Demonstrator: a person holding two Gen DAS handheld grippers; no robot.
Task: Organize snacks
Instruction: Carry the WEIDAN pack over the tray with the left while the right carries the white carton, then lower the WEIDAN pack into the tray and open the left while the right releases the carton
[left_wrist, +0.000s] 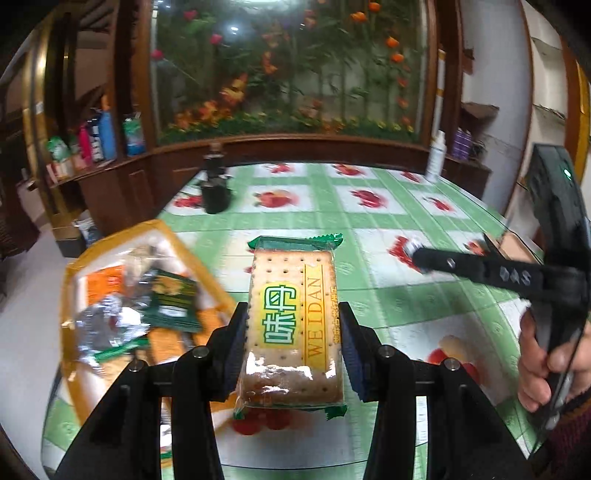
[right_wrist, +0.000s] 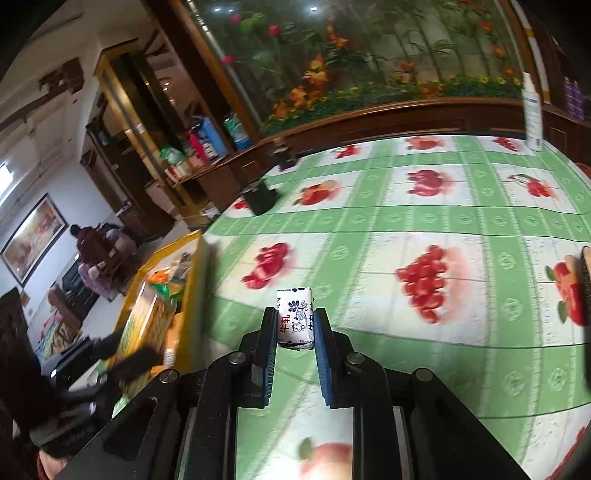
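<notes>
My left gripper (left_wrist: 293, 325) is shut on a cracker packet (left_wrist: 293, 314) with green ends and "WEIDAN" print, held above the table just right of the yellow snack box (left_wrist: 147, 229). The box holds several wrapped snacks, among them a dark green packet (left_wrist: 173, 299) and a silver wrapper (left_wrist: 99, 328). My right gripper (right_wrist: 294, 325) is shut on a small white nougat candy (right_wrist: 295, 317) with blue and red print, held over the table. The right gripper also shows in the left wrist view (left_wrist: 417, 254), off to the right. The yellow box shows in the right wrist view (right_wrist: 195, 280) at the left.
The table wears a green and white fruit-print cloth (left_wrist: 369, 229). A dark jar (left_wrist: 216, 192) stands at the far left of the table and a white bottle (left_wrist: 436, 155) at the far right. A wooden cabinet with flowers is behind.
</notes>
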